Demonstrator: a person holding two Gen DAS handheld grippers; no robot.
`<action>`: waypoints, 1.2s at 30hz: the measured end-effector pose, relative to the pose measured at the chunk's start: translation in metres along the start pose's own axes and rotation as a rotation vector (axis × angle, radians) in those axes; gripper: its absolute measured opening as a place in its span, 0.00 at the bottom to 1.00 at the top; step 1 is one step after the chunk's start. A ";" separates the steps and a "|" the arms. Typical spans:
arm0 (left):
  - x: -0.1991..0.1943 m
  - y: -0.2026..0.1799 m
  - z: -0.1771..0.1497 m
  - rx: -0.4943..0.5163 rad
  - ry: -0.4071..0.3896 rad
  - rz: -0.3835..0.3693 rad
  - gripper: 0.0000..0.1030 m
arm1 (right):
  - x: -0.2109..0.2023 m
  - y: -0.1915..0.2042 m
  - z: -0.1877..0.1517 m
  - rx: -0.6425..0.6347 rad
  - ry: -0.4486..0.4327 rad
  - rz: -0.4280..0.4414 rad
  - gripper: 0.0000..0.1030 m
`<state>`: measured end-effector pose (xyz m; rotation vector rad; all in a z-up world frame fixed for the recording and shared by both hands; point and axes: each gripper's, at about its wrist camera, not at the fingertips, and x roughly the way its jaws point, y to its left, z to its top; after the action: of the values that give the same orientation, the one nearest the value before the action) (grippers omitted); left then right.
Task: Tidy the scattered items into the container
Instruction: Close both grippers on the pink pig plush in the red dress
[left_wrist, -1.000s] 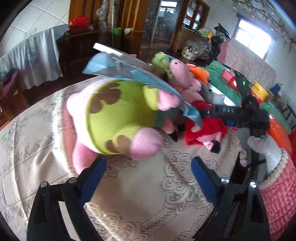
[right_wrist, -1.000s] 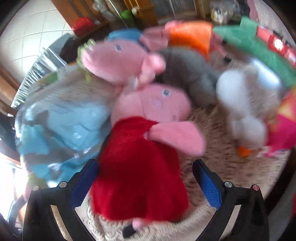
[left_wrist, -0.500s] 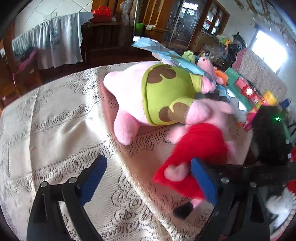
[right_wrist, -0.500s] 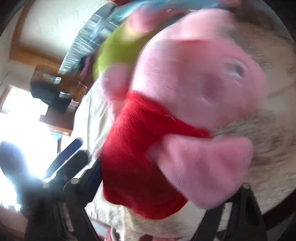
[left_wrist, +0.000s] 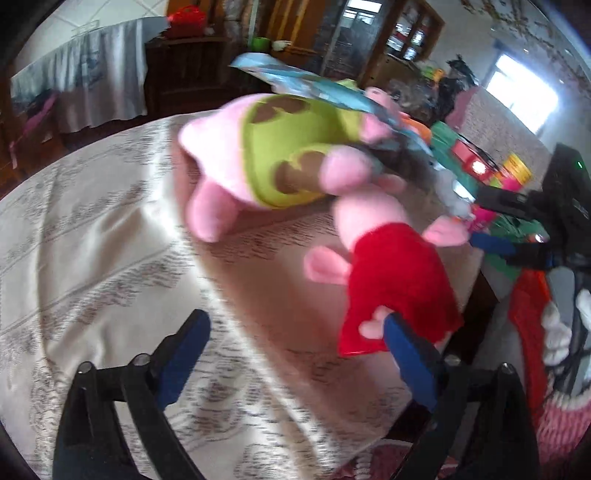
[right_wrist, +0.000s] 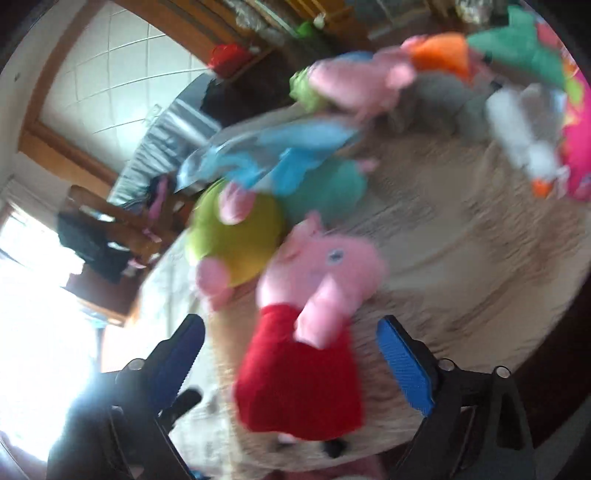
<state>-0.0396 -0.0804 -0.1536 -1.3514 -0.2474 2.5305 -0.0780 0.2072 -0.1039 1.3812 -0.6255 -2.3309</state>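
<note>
Between my right hand-held gripper's (right_wrist: 291, 354) blue pads sits the pig plush in the red dress (right_wrist: 303, 354), its dress filling the gap, though the pads stand wide on either side and I cannot see them touching it. From my left wrist view the same pig plush (left_wrist: 391, 280) appears above the lace-covered desk (left_wrist: 92, 240), near its right edge; motion blur keeps me from saying whether it rests on the cloth. My left hand-held gripper (left_wrist: 295, 354) is spread wide with nothing between its pads. Just behind the pig lies a pink star plush in green shorts (left_wrist: 273, 162), with a blue crinkly wrapper (left_wrist: 321, 88) over it. At the far right edge I see the pink knitted basket (left_wrist: 565, 424), a white toy inside it.
</note>
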 end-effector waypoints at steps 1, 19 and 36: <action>0.002 -0.010 -0.001 0.021 0.001 -0.012 1.00 | -0.005 -0.003 0.000 -0.002 -0.007 -0.022 0.70; 0.025 0.000 0.017 0.018 0.021 0.270 0.48 | 0.069 -0.022 -0.019 -0.002 0.207 0.034 0.69; -0.028 0.031 0.005 -0.118 -0.068 0.232 1.00 | 0.097 0.030 -0.050 -0.085 0.225 0.194 0.71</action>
<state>-0.0335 -0.1186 -0.1366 -1.4117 -0.2712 2.7965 -0.0755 0.1230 -0.1791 1.4485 -0.5589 -1.9940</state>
